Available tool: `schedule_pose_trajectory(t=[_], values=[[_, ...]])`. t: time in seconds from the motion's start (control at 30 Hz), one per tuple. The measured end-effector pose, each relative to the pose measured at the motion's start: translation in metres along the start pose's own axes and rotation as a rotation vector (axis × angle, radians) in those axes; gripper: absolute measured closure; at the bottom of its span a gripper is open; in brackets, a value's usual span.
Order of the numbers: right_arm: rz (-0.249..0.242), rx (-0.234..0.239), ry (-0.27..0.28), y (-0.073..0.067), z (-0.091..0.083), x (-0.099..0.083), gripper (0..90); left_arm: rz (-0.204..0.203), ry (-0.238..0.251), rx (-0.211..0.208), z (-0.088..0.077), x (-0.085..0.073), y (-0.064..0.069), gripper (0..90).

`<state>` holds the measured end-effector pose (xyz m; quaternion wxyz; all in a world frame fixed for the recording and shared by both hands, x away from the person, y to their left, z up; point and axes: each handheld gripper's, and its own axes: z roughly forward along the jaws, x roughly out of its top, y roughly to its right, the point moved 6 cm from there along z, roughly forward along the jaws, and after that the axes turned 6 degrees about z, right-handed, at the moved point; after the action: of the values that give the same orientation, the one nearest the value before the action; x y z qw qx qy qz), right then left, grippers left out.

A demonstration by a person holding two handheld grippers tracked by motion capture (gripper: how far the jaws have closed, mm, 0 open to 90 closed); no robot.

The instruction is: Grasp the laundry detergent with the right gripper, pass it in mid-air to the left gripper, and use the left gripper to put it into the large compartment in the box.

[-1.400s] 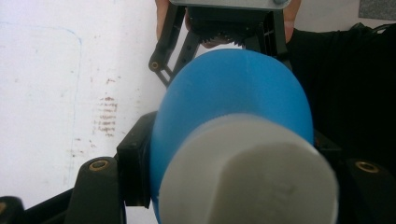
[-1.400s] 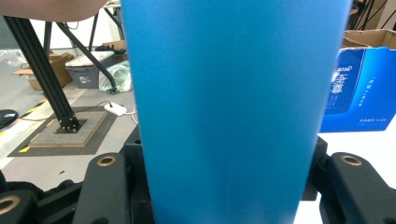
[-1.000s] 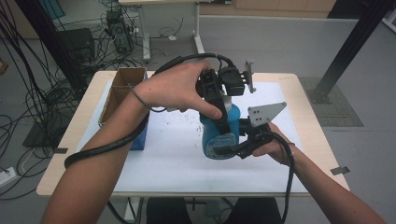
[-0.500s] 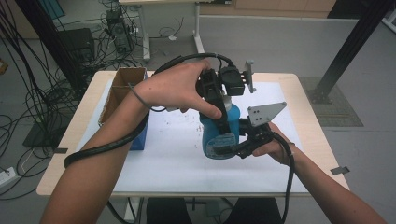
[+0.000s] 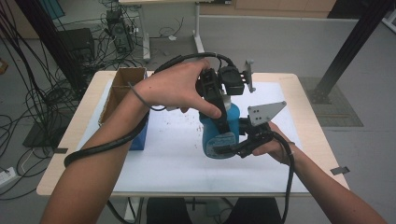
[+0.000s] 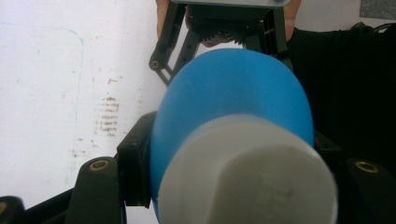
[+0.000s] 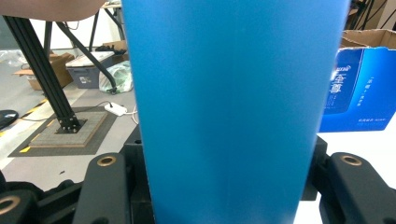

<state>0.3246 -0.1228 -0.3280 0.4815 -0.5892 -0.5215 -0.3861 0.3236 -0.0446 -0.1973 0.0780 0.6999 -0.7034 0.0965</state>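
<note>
Bottle [image 5: 218, 133] upright on white sheet [image 5: 163, 158]; right gripper [image 5: 233, 148] jaws clamped on its body, left gripper [image 5: 223, 100] jaws clamped on white cap [image 6: 247, 177]. Open carton [image 5: 122, 100] well apart at table [image 5: 56, 182] left edge.

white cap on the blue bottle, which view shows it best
The left gripper view: the round white plastic cap sits large in the foreground, between that hand-held gripper's jaws, atop the blue plastic bottle. In the high view the person's left hand covers the bottle top. The right gripper view gives the bottle's side.
</note>
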Motion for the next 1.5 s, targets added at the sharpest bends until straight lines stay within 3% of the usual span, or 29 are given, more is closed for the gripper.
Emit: schedule_pose_trajectory(t=[1.5], values=[[-0.002, 0.008, 0.025, 0.0049, 0.0027, -0.0032, 40.5, -0.015, -0.027, 0.014, 0.0026, 0.0026, -0.0019, 36.9]])
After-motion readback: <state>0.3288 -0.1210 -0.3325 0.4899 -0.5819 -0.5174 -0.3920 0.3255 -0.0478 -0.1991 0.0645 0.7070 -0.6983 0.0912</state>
